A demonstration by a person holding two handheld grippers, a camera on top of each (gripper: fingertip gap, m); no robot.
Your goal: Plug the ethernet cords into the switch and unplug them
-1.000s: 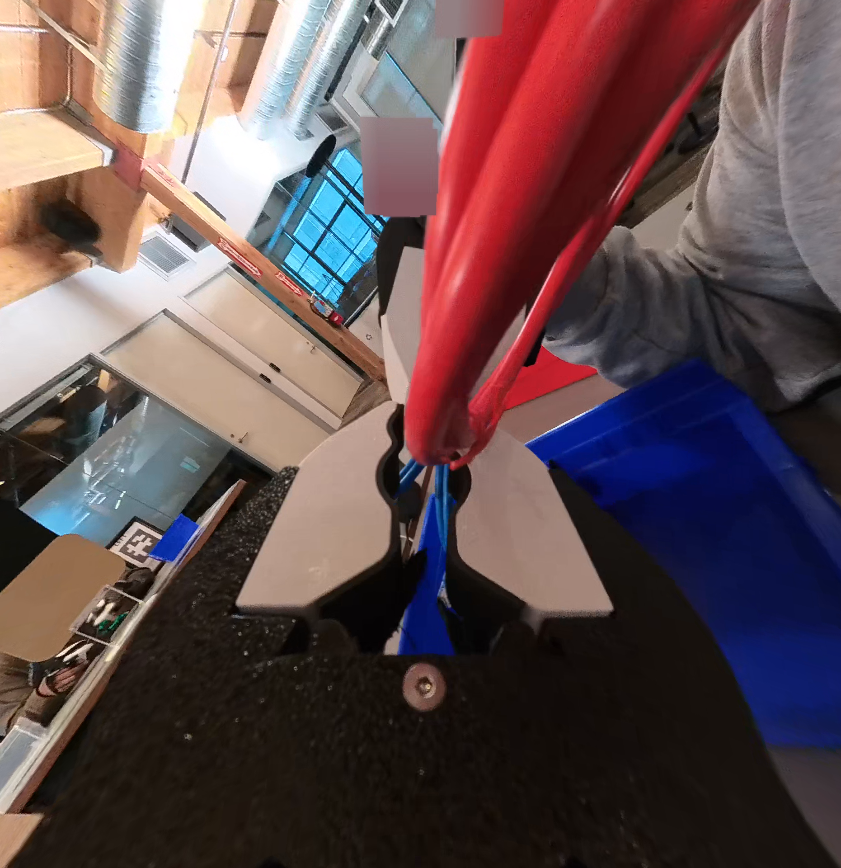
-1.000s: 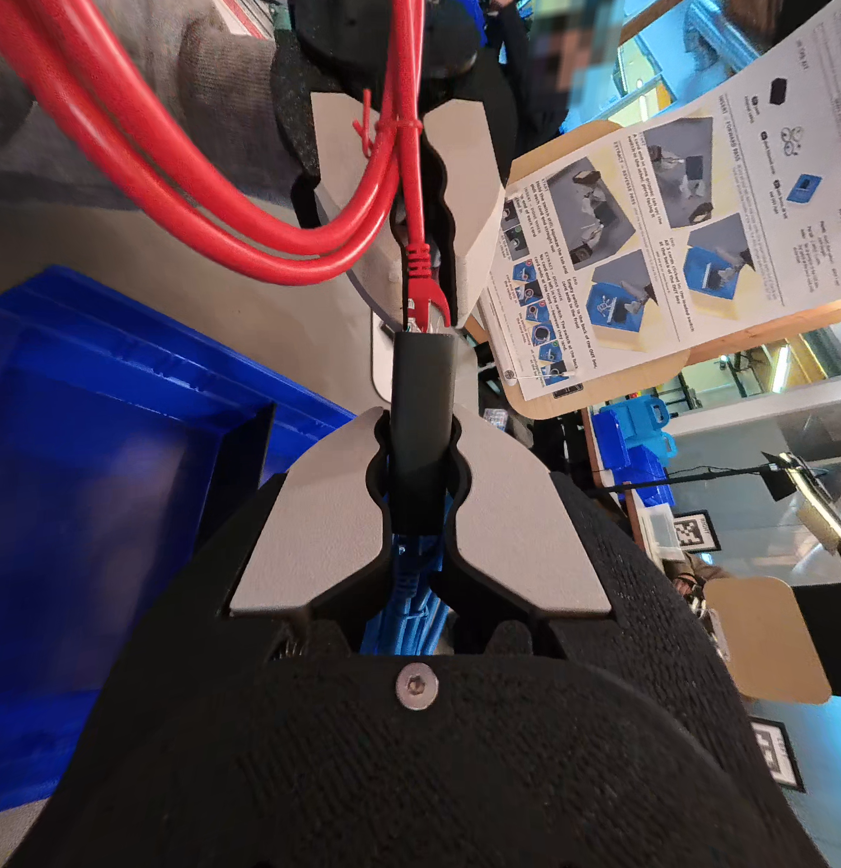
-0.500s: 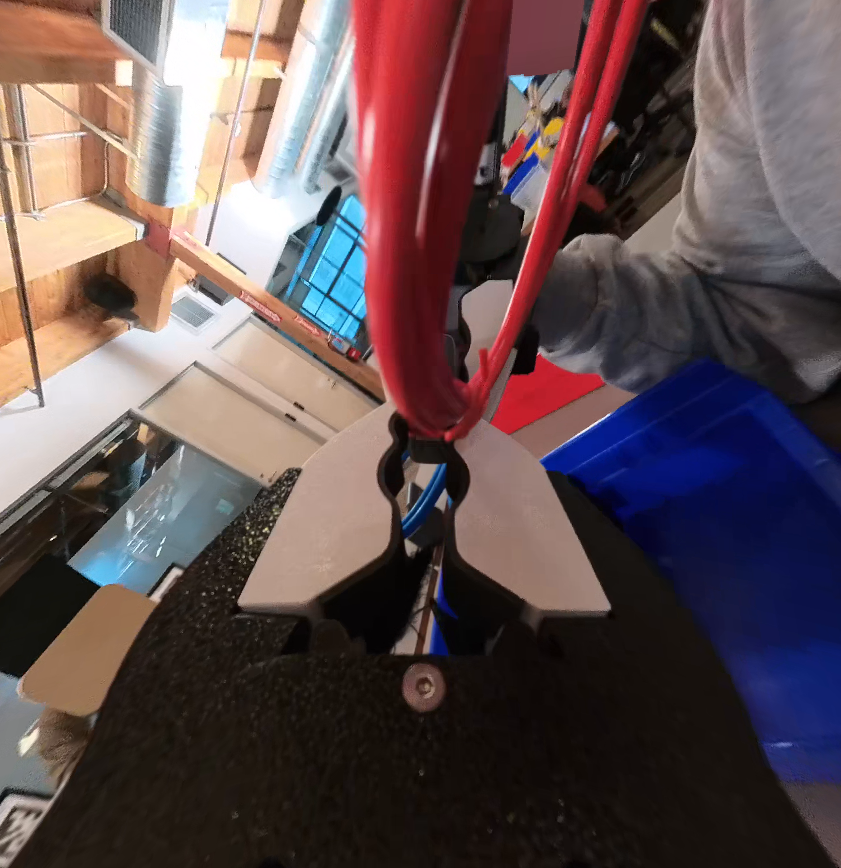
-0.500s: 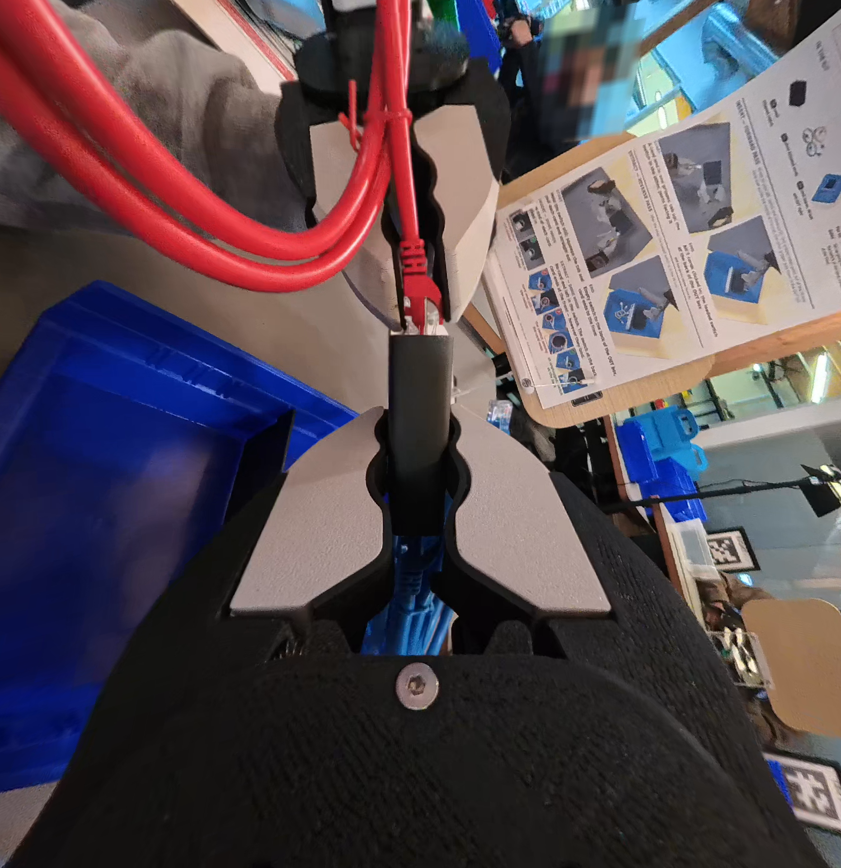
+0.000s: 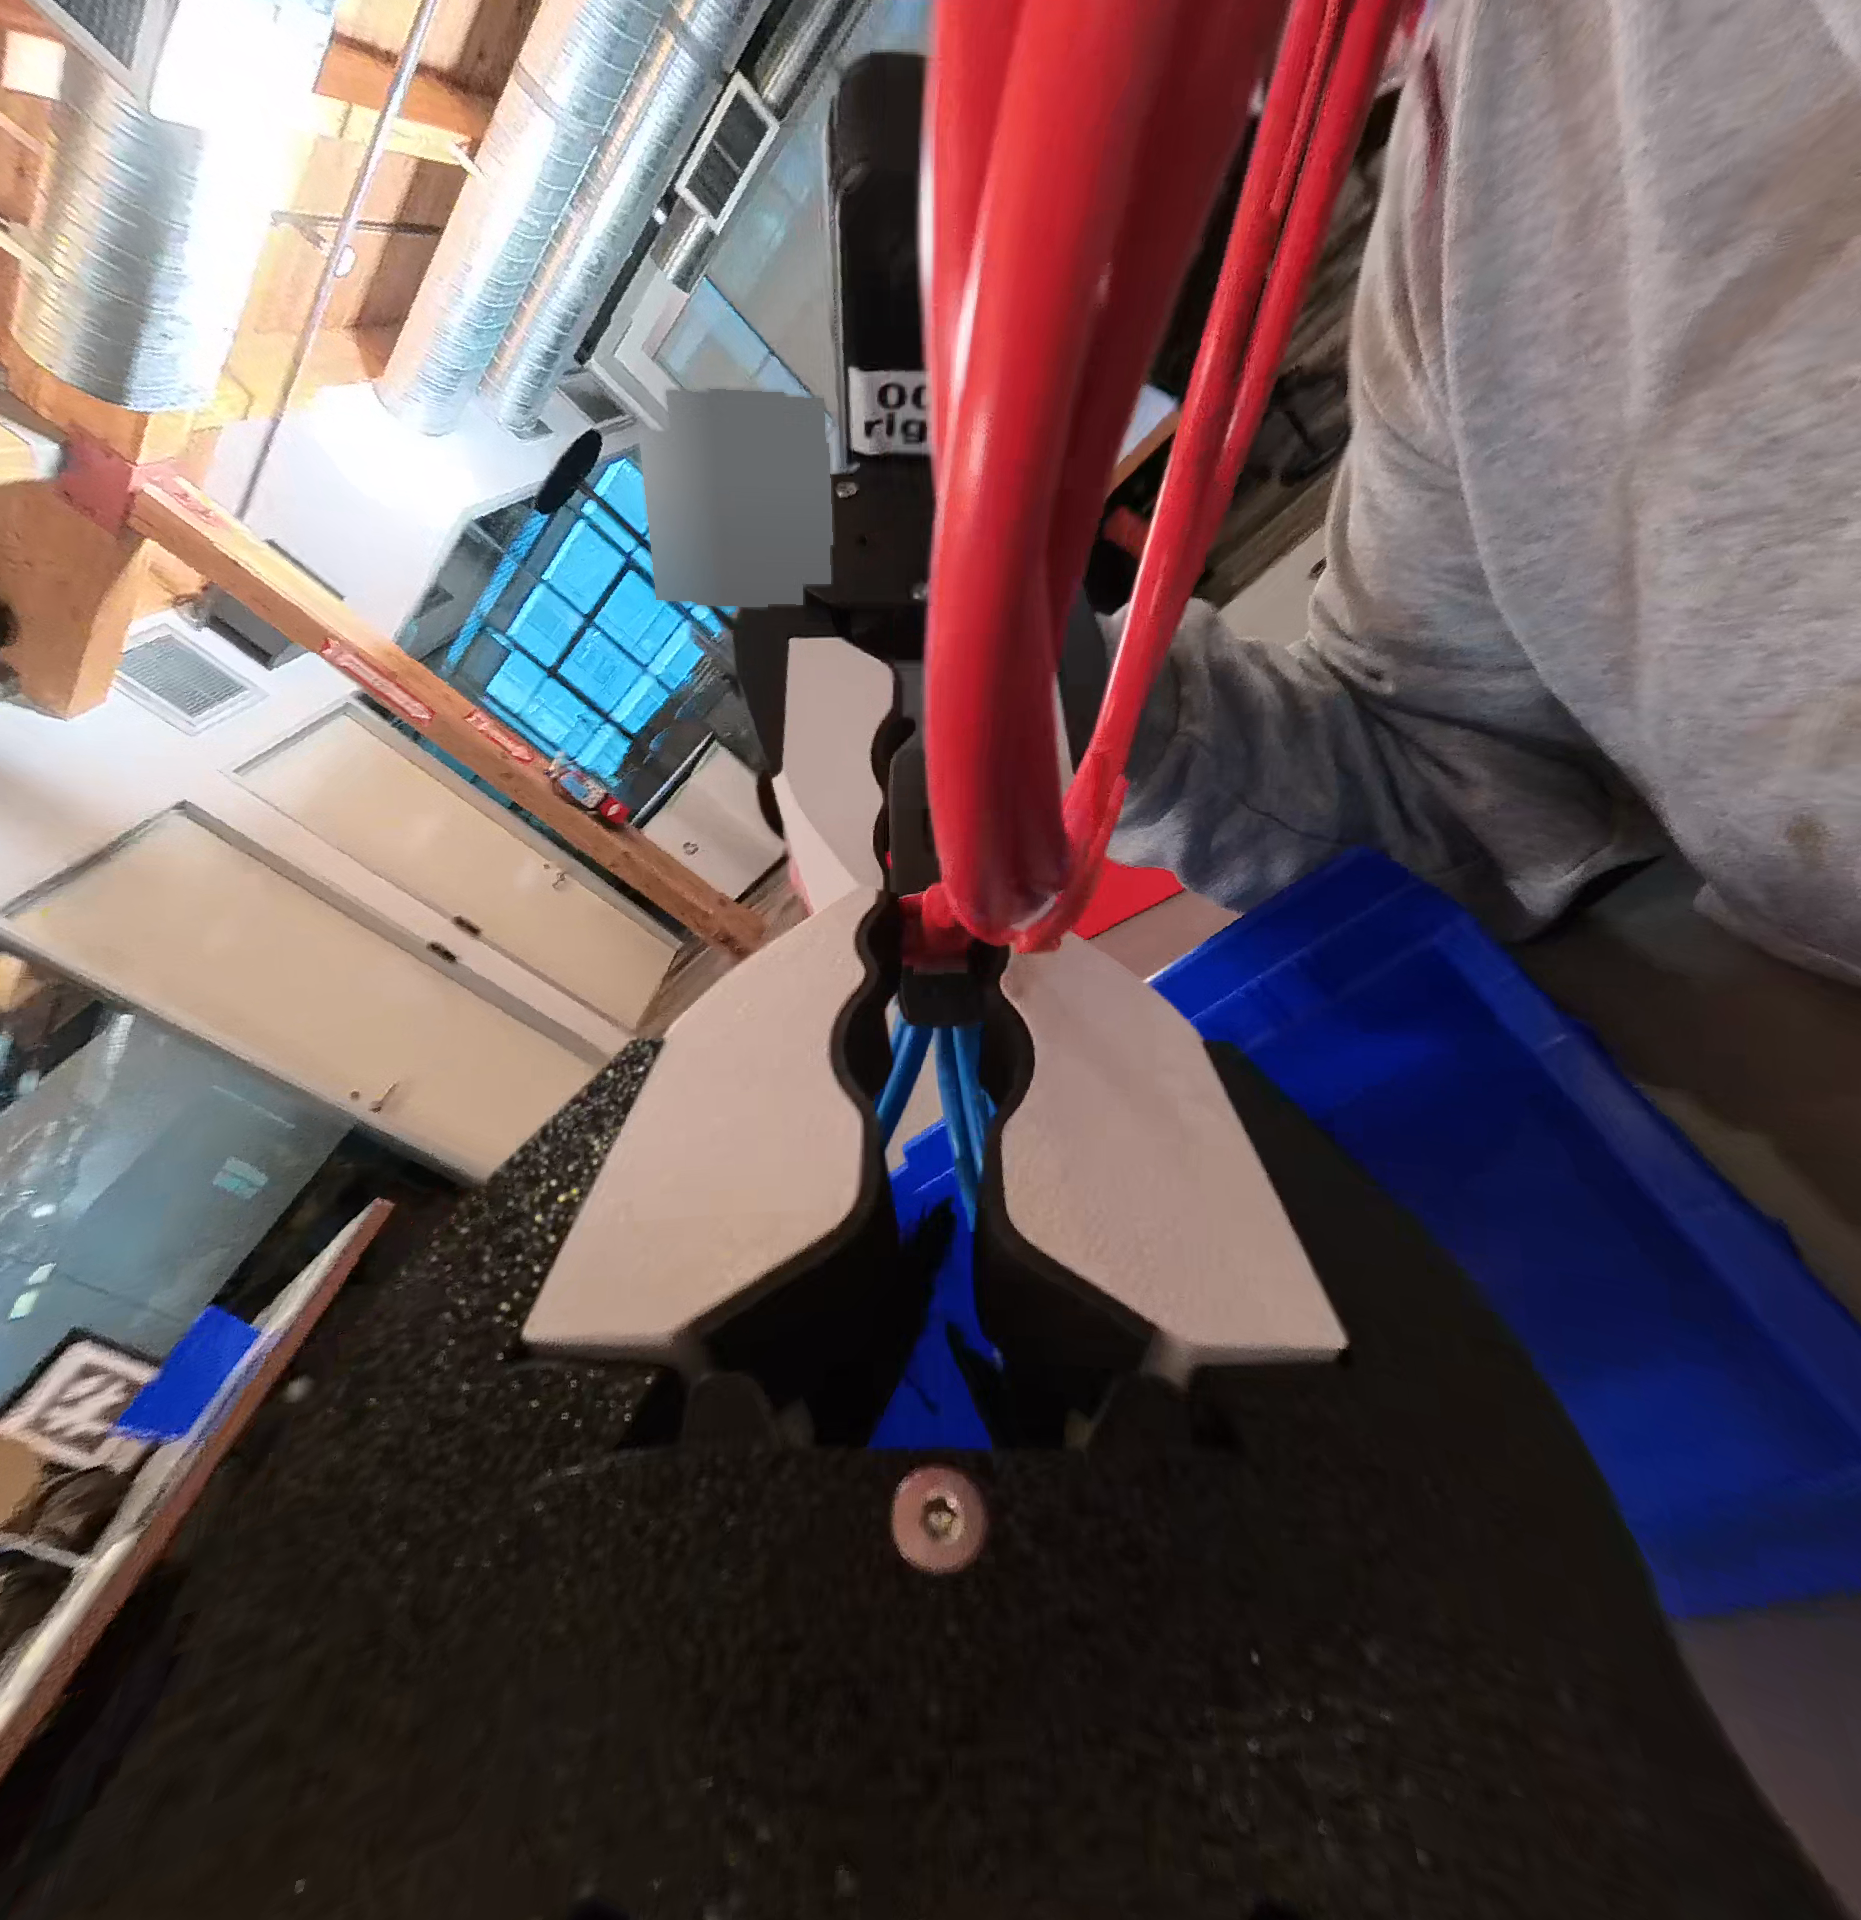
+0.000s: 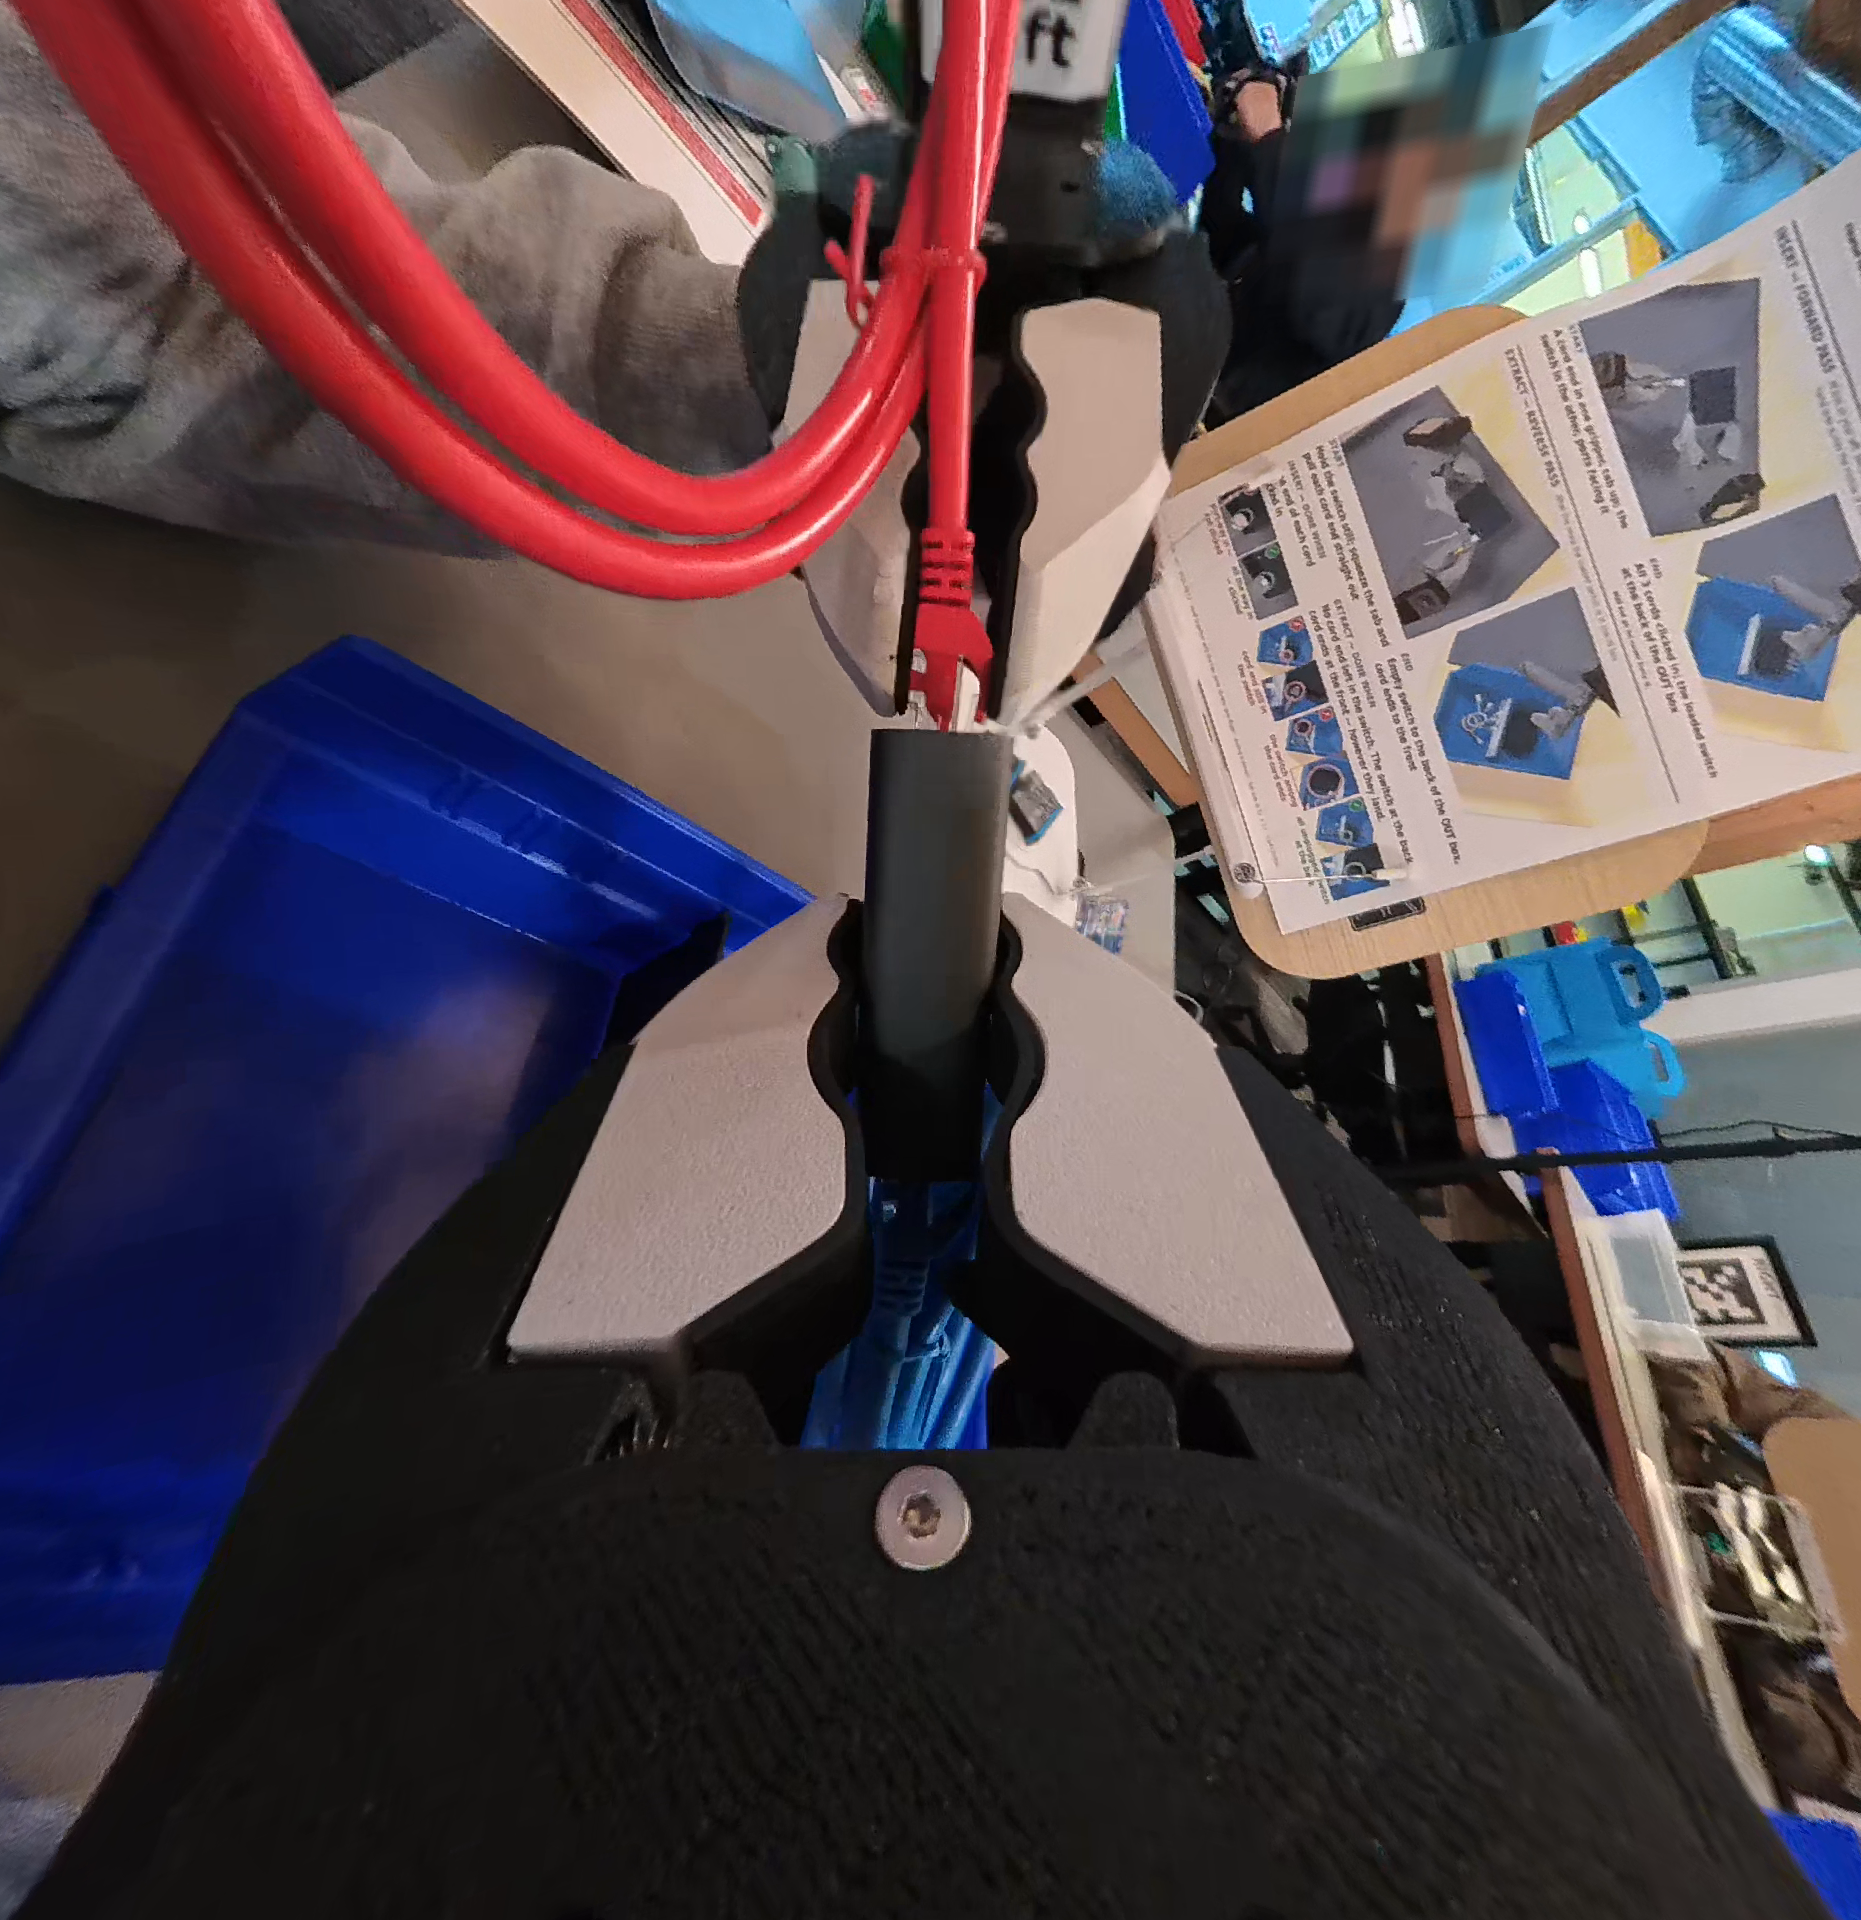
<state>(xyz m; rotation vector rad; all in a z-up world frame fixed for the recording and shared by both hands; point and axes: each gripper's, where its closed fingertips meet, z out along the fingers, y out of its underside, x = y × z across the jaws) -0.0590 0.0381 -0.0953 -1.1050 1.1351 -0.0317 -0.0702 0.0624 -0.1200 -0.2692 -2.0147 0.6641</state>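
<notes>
Blue bin (image 6: pixel 313 1039): on the tabletop (image 6: pixel 282 613); contents not visible.
Switch (image 6: pixel 931 935): black, clamped in right gripper (image 6: pixel 931 997) fingers; blue cords (image 6: pixel 905 1309) already plugged.
Red cord plug (image 6: pixel 945 634): pinched between left gripper (image 5: pixel 941 961) fingers, at the port edge.
Technique: align plug squarely, push straight until seated.

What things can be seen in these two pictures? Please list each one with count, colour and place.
Switch: one, black, clamped in the right gripper.
Red cord: one bundle, red, looping above; its plug at the switch's far end.
Blue cords: several, blue, at the switch's near end.
Bin: one, blue, on the table.
Instruction sheet: one, white, on a wooden board.
Ducts: several, silver, overhead.
Sleeve: grey.
Left gripper: grey fingers, pinching the red plug.
Right gripper: grey fingers.
</notes>
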